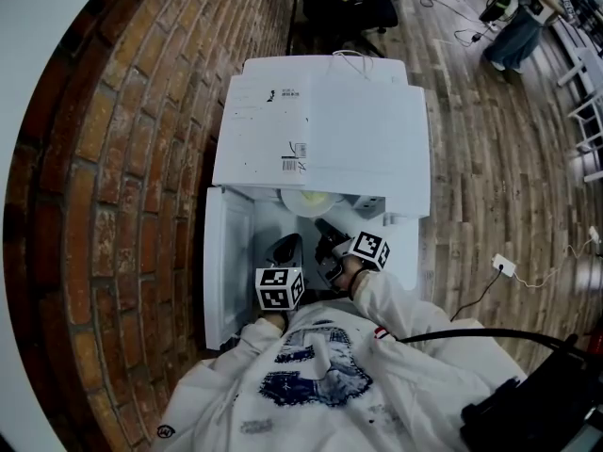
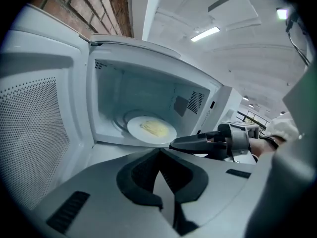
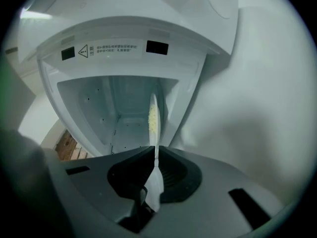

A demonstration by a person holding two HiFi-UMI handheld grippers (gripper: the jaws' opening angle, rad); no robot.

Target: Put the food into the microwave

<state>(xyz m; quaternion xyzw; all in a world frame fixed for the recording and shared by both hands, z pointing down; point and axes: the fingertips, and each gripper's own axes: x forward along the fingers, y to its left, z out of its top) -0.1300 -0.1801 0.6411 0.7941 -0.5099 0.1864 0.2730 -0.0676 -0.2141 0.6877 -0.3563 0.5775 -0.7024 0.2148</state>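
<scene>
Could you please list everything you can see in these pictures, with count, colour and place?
microwave: one, white, against the wall, door swung open
paper sheet: one, white, on top of the microwave
plate: one, white, inside the microwave cavity
food: one portion, yellow, on the plate
brick wall: one, red-brown, behind the microwave
floor: wooden, brown
office chair: one, black, far end of the floor
plug with cable: one, white, on the floor
bystander: one, far corner
sleeves: two, white
left gripper: grey, jaws together, empty, before the opening
right gripper: grey, jaws closed on the plate's rim
</scene>
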